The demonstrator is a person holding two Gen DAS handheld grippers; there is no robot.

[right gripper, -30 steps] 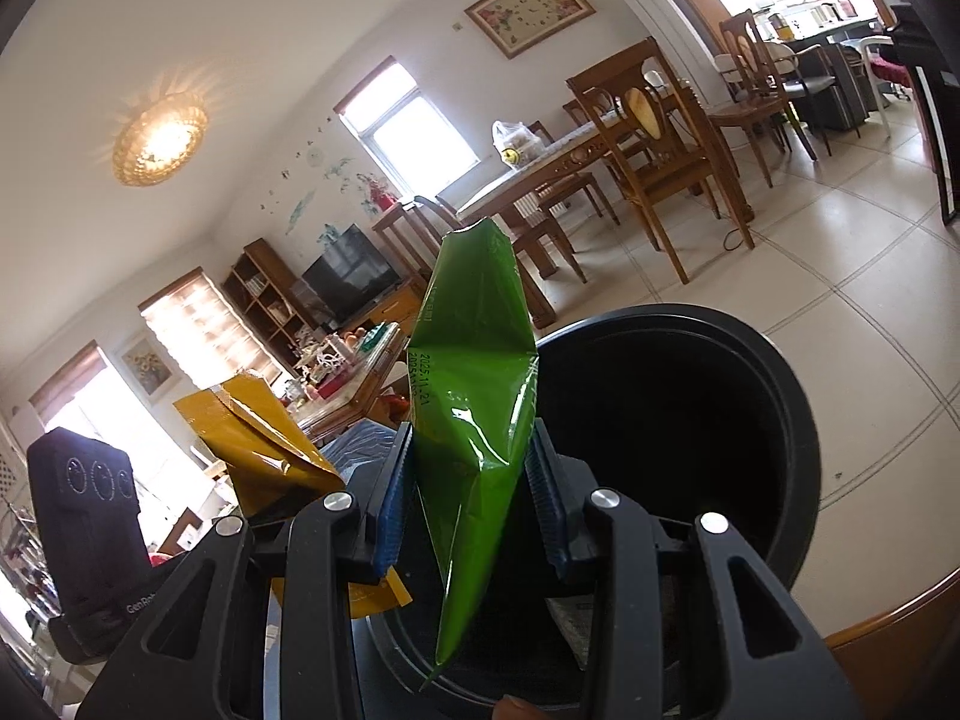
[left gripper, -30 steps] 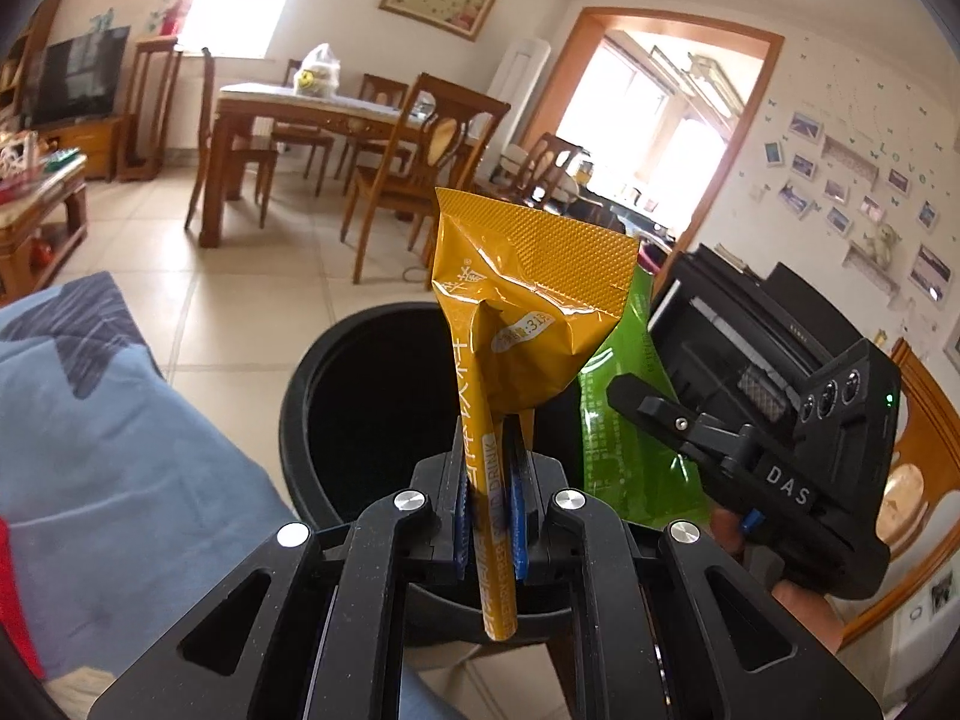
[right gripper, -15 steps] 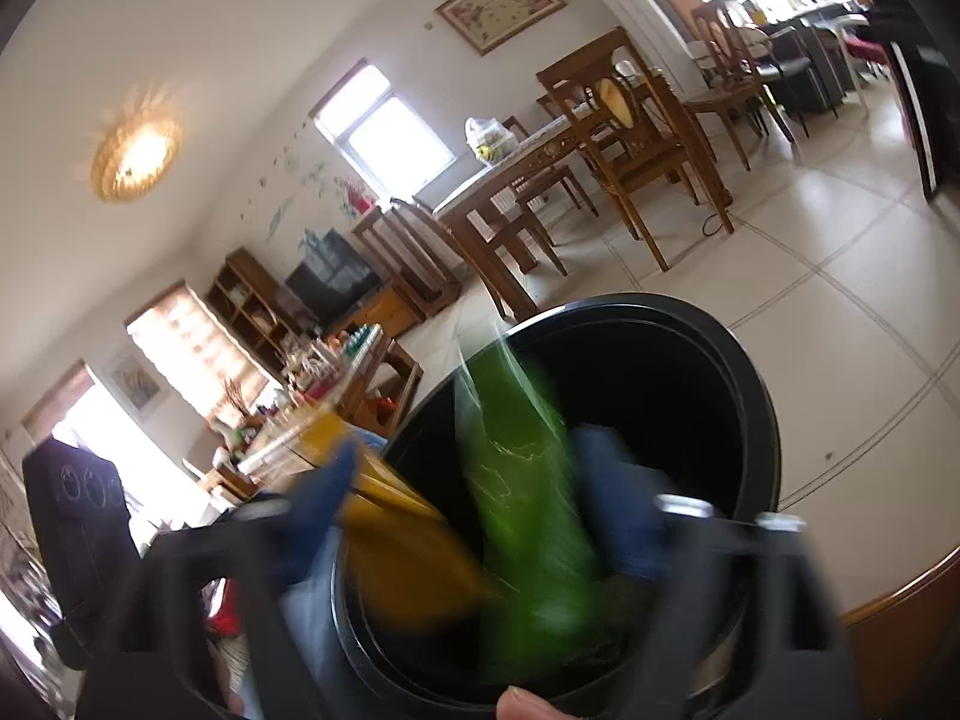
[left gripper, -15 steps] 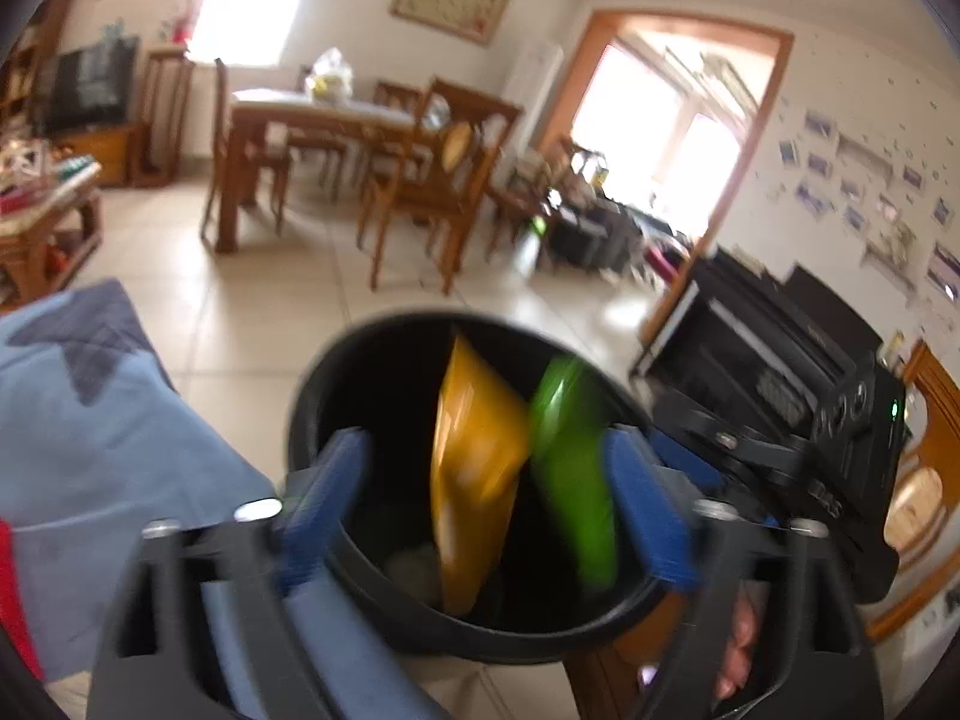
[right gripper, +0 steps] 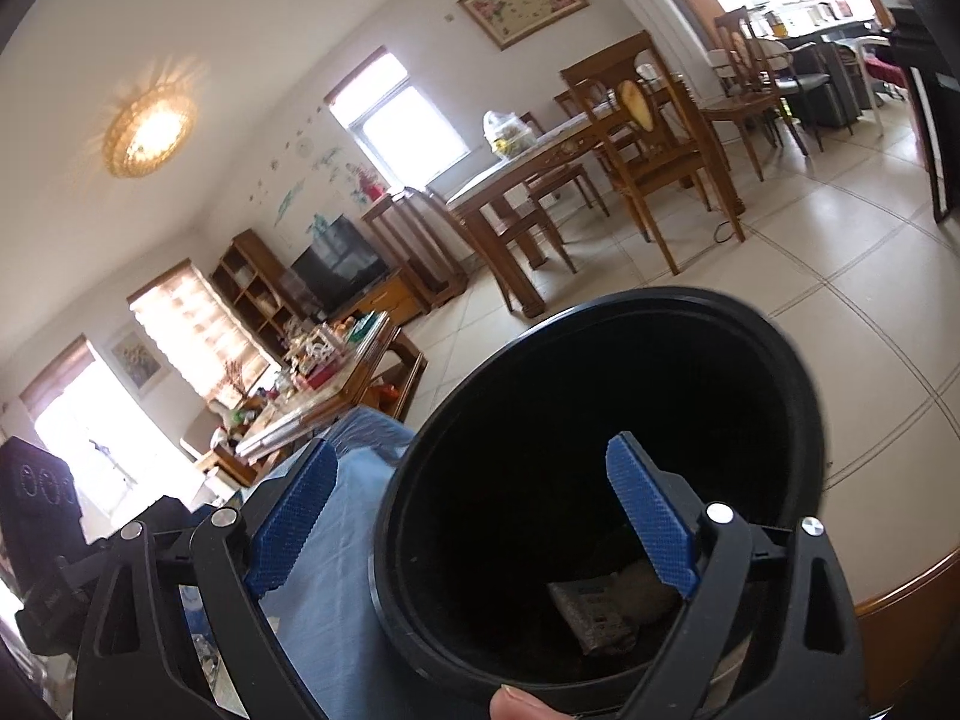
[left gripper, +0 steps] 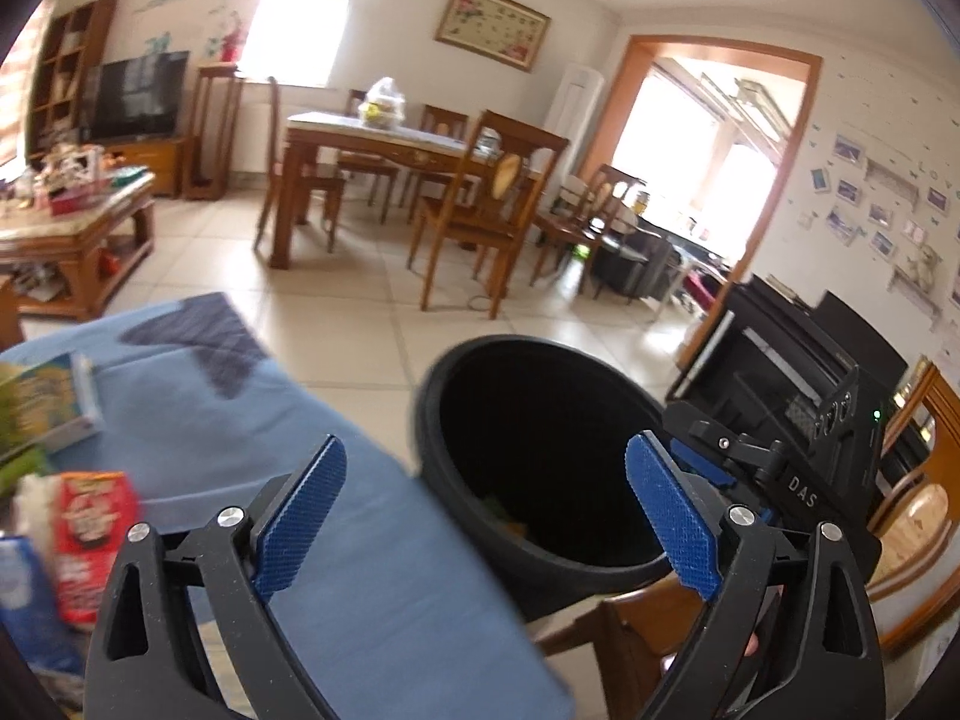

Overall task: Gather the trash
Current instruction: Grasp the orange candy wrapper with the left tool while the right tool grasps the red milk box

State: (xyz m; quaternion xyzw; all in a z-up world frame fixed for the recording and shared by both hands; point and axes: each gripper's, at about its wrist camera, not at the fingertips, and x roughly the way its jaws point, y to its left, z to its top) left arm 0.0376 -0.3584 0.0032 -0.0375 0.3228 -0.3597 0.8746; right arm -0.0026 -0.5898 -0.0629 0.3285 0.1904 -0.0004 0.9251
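A black round trash bin (left gripper: pixel 543 579) stands beside the blue-covered surface (left gripper: pixel 252 420). Deep inside it lie green and yellow wrapper bits (left gripper: pixel 504 519). My left gripper (left gripper: pixel 486 444) hovers over the bin's near left rim, jaws opening, nothing between the blue pads. The right gripper's black housing (left gripper: pixel 804 480) sits at the bin's right side. In the right wrist view my right gripper (right gripper: pixel 471 444) is open and empty over the bin (right gripper: pixel 660 297), with a grey wrapper (right gripper: pixel 594 606) on the bottom. A thumb (right gripper: pixel 522 705) shows at the lower edge.
On the blue cover at the left lie a red snack packet (left gripper: pixel 96 528), a blue packet (left gripper: pixel 24 600) and a printed box (left gripper: pixel 48 396). Beyond are a dining table with chairs (left gripper: pixel 420 150), a coffee table (left gripper: pixel 78 240) and a black piano (left gripper: pixel 798 354).
Both grippers opened and dropped the yellow and green pouches into the bin. The left gripper then pulled back and swung left, bringing the packets on the blue cover into view.
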